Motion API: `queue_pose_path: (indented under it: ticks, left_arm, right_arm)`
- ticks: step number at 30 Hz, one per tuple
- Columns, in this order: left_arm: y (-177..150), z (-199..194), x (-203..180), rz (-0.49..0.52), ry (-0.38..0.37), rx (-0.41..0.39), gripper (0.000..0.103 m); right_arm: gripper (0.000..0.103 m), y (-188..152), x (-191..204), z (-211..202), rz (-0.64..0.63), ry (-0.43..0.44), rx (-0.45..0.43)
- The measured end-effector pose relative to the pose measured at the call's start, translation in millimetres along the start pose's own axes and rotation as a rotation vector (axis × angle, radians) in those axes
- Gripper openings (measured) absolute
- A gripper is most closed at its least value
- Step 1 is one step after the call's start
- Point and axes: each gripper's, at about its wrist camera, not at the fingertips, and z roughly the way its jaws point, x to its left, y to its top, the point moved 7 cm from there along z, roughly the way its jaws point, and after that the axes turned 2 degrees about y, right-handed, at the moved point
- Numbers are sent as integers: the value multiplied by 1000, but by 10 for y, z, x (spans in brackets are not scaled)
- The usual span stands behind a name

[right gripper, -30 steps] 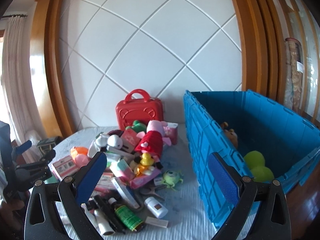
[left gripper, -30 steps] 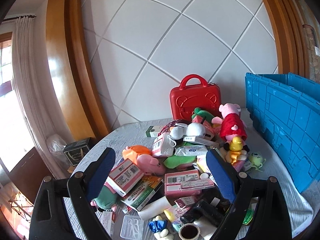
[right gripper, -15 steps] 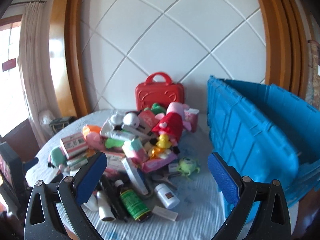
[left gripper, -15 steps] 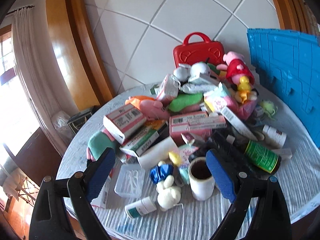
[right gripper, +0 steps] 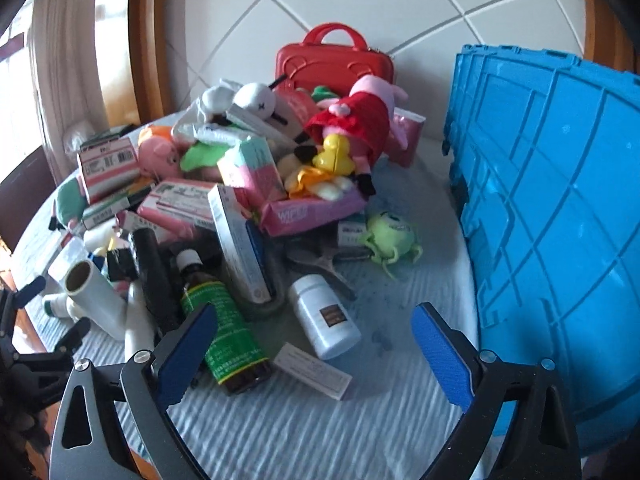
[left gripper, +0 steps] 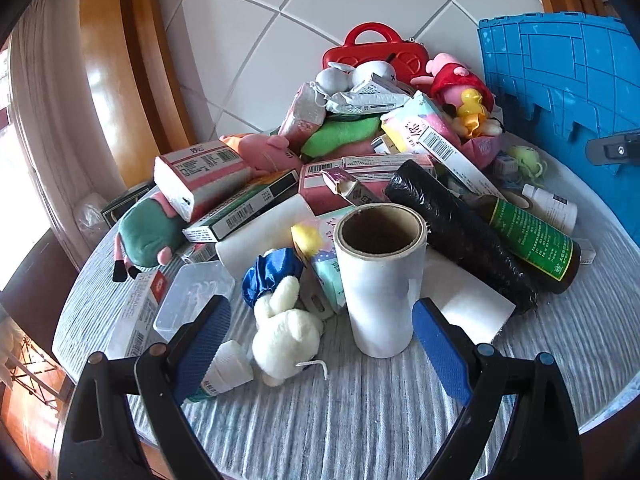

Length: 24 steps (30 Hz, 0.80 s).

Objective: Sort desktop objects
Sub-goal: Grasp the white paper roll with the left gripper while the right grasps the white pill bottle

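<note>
Both claws poised over the pile

Your left gripper (left gripper: 320, 346) gapes before the roll (left gripper: 380, 280); your right gripper (right gripper: 314, 350), empty, brackets the bottle (right gripper: 324, 316) near the desk's front edge.

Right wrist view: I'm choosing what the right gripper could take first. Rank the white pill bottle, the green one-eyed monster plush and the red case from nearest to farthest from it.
1. White pill bottle: lying on the cloth just ahead of the open right gripper.
2. Green one-eyed monster plush: farther back, toward the blue crate.
3. Red case: farthest, upright by the wall behind the pile.
</note>
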Motion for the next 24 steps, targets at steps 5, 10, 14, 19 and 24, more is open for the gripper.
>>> queue_pose_path:
  ticks: [5, 10, 14, 19, 24]
  left_arm:
    - [-70, 155, -88, 15, -15, 28, 93]
    - [-10, 244, -217, 40, -50, 23, 93]
    - [74, 299, -268, 38, -59, 5, 93]
    - [134, 327, -289, 34, -92, -21, 81]
    - [130, 308, -358, 54, -164, -33, 58]
  right_arm:
    - [98, -48, 44, 243, -15, 19, 24]
    - [89, -105, -5, 441, -10, 39, 71]
    - [83, -143, -82, 614, -12, 49, 115]
    - [76, -156, -134, 882, -42, 68, 184]
    - [51, -218, -217, 1092, -12, 103, 262]
